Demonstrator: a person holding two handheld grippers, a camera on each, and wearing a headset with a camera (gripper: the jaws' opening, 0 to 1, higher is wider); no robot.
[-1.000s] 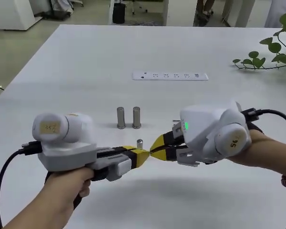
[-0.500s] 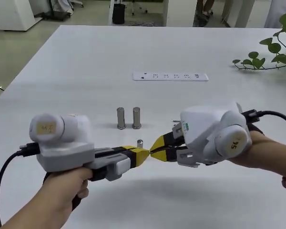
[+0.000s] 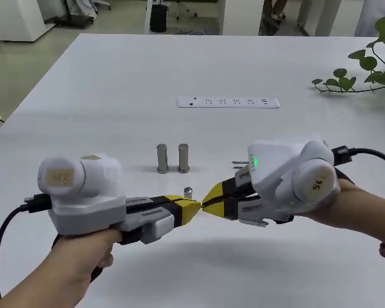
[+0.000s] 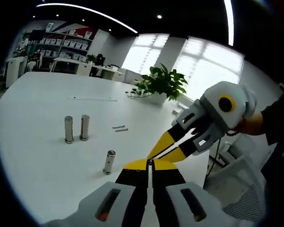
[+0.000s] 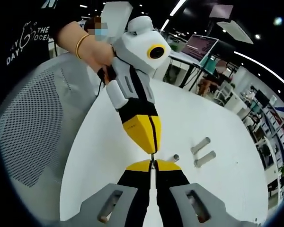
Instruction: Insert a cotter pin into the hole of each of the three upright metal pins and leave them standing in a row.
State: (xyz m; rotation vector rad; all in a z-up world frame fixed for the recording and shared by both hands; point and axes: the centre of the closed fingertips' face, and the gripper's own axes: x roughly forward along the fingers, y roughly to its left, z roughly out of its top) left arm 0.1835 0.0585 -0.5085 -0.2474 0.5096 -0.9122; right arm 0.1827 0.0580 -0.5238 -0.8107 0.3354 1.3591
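White table [image 3: 115, 83] in front of you, power strip [image 3: 228, 102] further back, plant [image 3: 366, 70] off to the right. Two pins [image 3: 162, 158] stand upright side by side. The third pin [image 3: 188, 192] stands apart from them, just behind the spot where your grippers meet. Left gripper [image 3: 190, 206] and right gripper [image 3: 212, 197] are nose to nose above the table, both with jaws pressed together. Spare cotter pins [image 3: 237, 165] lie flat by the right gripper's body.

Left gripper view: your jaws are closed at the tip, and the right gripper [image 4: 156, 152] touches in from the right. The third pin [image 4: 109, 162] stands close by on the left.

Right gripper view: the left gripper [image 5: 151, 147] meets your closed tips. There's a thin sliver between them, too small to say whether it's a cotter pin.

Watch this handover. If one side lets go before the other has a grip, anything pinched there will likely drop. And if you dip either nose, you could topple the third pin.
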